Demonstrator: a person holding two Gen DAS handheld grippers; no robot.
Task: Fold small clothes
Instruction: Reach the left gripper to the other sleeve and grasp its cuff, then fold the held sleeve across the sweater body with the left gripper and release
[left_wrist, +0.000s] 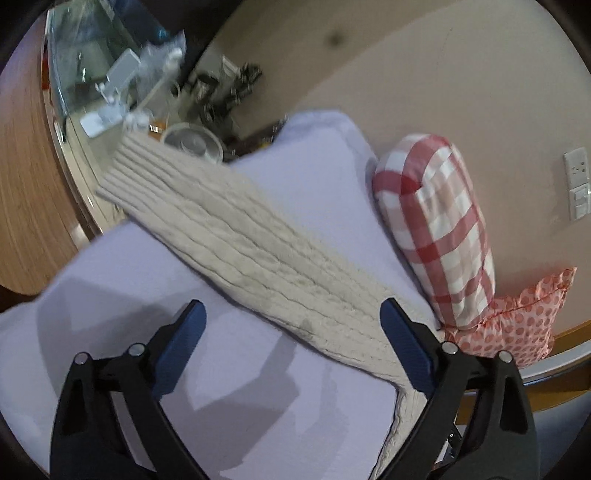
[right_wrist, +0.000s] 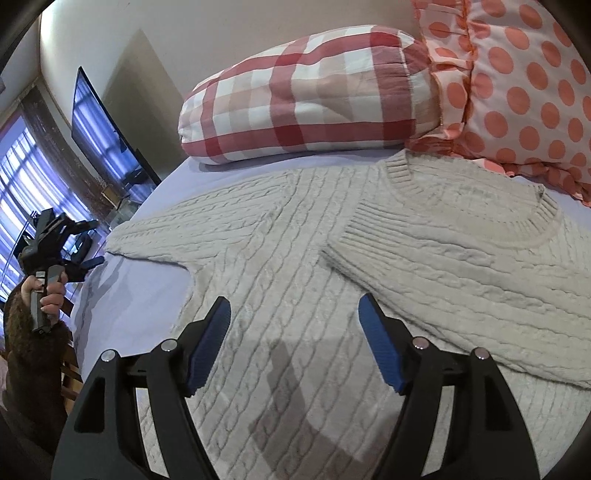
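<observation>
A cream cable-knit sweater (right_wrist: 295, 258) lies flat on a lilac bed sheet (right_wrist: 147, 295). Its right sleeve (right_wrist: 461, 280) is folded across the body, cuff near the middle. Its left sleeve (left_wrist: 240, 236) stretches out over the sheet, cuff at the bed's far edge. My left gripper (left_wrist: 291, 314) is open and empty, just above the sleeve near the armpit; it also shows in the right wrist view (right_wrist: 86, 245) at the left, held in a hand. My right gripper (right_wrist: 295, 306) is open and empty, hovering over the sweater's body.
A red-and-white checked bolster (right_wrist: 303, 99) and an orange polka-dot pillow (right_wrist: 517, 85) lie at the head of the bed. A wall TV (right_wrist: 107, 136) and window are at the left. Beyond the bed edge are a glass table (left_wrist: 92, 74) with clutter and a small fan (left_wrist: 192, 142).
</observation>
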